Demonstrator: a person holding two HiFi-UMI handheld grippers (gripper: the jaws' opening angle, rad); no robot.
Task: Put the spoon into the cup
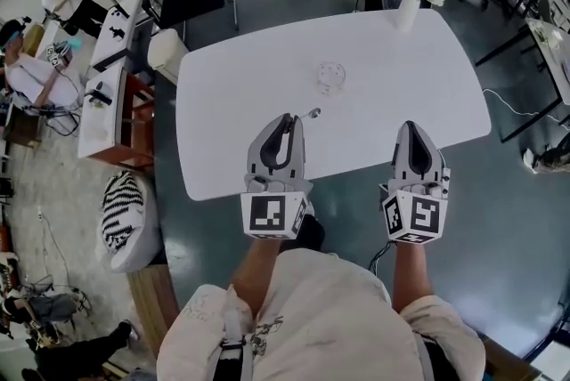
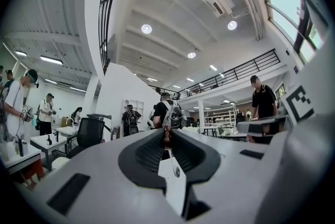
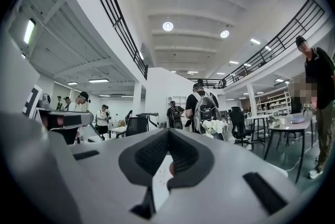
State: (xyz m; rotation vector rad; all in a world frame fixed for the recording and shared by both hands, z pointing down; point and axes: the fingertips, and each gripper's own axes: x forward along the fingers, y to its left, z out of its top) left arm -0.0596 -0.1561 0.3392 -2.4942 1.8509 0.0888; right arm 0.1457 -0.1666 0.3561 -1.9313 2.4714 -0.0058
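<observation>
White table (image 1: 419, 77), head view: lying under both grippers, with a clear cup (image 1: 330, 77) standing upright near its middle and a vase of white flowers (image 1: 411, 4) standing at its far edge.
Left gripper (image 1: 287, 123), head view: hovering over the near part of the table, its jaws pressing together on the spoon (image 1: 310, 113), whose bowl is sticking out to the right of the tips.
Spoon and cup, head view: sitting apart, the cup lying beyond the spoon, with bare table showing between them.
Right gripper (image 1: 412, 134), head view: hovering over the near edge of the table, well to the right of the cup and carrying nothing.
Left gripper view: the jaws are meeting at their tips and pinching a thin reddish-brown part of the spoon there; a strip of white table is showing through the gap below the tips.
Right gripper view: the jaws are touching at their tips with nothing between them; white table is showing through the slot beneath, and the white flowers are showing just beyond the tips.
Room, both gripper views: people (image 3: 203, 108) are standing among desks and chairs in the distance.
</observation>
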